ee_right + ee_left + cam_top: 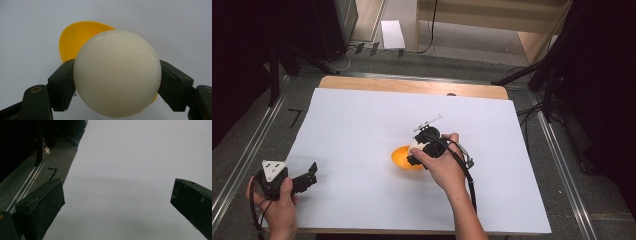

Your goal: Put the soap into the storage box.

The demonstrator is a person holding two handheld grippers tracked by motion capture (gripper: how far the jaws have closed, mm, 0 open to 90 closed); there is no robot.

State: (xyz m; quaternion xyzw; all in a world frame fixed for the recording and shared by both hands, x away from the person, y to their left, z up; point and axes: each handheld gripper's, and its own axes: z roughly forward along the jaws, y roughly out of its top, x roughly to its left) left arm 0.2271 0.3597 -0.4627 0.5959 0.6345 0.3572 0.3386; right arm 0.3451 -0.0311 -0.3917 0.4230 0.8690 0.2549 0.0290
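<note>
In the high view we see a white sheet (362,130) covering most of a wooden surface (412,86), with a person's two forearms coming in from the bottom edge. The right gripper (414,159) sits near the middle of the sheet, held in the right hand (443,167), and points down toward an orange bowl (402,157) resting on the sheet.

In the right gripper view we find the jaws closed on either side of a cream-white ball (117,72), one pad pressing each flank. Behind the ball we can make out the orange bowl (75,40), its hollow facing the camera; a sliver of orange also shows low on the right of the ball. We cannot tell whether the ball touches the bowl or hangs clear in front of it, and what little of the bowl's hollow shows looks bare.

The left gripper (309,175) rests at the near left corner of the sheet in the left hand (279,207), well apart from the bowl. In the left gripper view its jaws stand wide apart with plain white sheet (140,170) between them, and the grey floor (37,177) runs along the sheet's edge.
</note>
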